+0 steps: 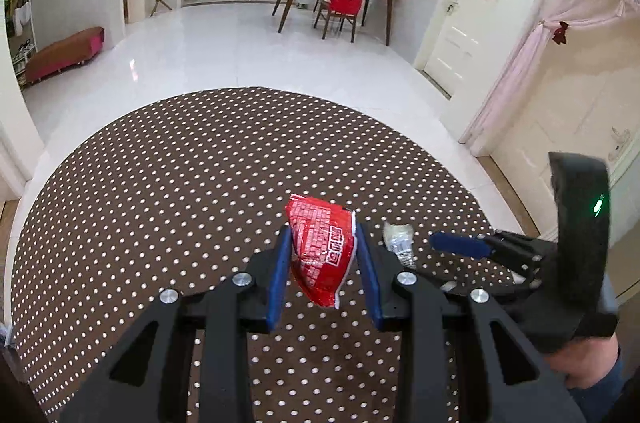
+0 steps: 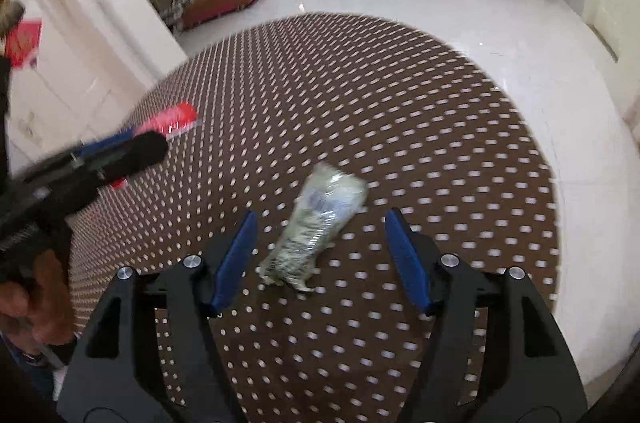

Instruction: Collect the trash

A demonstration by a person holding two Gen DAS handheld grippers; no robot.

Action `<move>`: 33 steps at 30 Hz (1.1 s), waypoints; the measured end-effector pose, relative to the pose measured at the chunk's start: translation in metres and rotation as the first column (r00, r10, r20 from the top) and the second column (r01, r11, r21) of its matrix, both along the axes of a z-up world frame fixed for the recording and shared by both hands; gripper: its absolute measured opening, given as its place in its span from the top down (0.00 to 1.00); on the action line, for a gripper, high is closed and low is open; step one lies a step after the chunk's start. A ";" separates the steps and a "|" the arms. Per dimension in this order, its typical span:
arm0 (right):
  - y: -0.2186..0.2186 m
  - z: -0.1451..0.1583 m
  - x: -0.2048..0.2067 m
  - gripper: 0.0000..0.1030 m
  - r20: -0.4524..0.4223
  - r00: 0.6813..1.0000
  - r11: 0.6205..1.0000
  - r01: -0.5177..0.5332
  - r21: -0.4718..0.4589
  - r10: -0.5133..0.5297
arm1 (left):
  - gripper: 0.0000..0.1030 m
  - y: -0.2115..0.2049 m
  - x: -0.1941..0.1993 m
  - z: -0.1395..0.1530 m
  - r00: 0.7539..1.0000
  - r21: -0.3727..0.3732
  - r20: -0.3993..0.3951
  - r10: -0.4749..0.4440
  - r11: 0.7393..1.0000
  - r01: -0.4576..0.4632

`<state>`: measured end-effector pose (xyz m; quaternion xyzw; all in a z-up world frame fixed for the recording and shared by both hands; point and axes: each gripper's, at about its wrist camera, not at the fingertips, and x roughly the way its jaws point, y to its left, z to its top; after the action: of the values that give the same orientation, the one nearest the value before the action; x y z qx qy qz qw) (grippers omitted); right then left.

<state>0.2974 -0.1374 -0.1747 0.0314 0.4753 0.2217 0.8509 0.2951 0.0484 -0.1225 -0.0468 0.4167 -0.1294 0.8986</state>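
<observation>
The left tongs (image 1: 324, 255) are clamped on a red wrapper (image 1: 322, 249) and hold it up above the round worktop (image 1: 160, 183), the one with the brown cloth and white dots. The wrapper sits in the lower middle of the left wrist view. It is shiny and crinkly, red with white writing and a thin white edge, and it is folded over between the blue pads (image 1: 280, 275).

The right tongs (image 2: 320, 259) are apart. Between them, not touched by either blue pad, lies a second bit of trash — a pale crumpled wrapper (image 2: 316, 227). It looks see-through and squashed, greenish white with small dark print. It lies flat on the cloth in the lower middle of the right wrist view. In the left wrist view it peeks out just right of the red one (image 1: 398, 243).

What could go wrong? The pale wrapper is thin and flat, so I think the tongs could slide over it, or pinch the cloth too and drag it. It is also light and slippery, so a bump might push it away. The red wrapper is held only by its folded part — it might slip out if the left hand shakes. The two tongs are close together, so they could knock into each other.
</observation>
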 end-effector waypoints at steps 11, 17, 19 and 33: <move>-0.007 -0.005 -0.022 0.87 0.059 0.998 0.998 0.027 -0.052 -0.024 | 0.69 0.004 -0.012 -0.001 1.000 0.001 0.000 -0.016 1.000 0.016; -0.063 0.008 -0.044 0.87 0.071 0.991 0.993 0.108 0.039 -0.111 | 0.69 -0.024 -0.017 0.006 0.997 -0.004 0.010 -0.073 0.997 0.073; -0.084 0.013 -0.054 0.87 0.078 0.986 0.987 0.145 0.066 -0.150 | 0.69 -0.036 -0.018 0.011 0.995 -0.005 0.020 -0.098 0.995 0.098; -0.238 0.047 -0.135 0.87 0.124 0.877 0.880 0.441 0.177 -0.465 | 0.69 -0.177 -0.044 0.027 0.929 0.002 0.052 -0.366 0.930 0.367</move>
<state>0.1626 -0.3759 -0.1273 0.1849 0.3662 0.0514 0.9105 0.2511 -0.1281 -0.0958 0.0317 0.3945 -0.2976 0.8688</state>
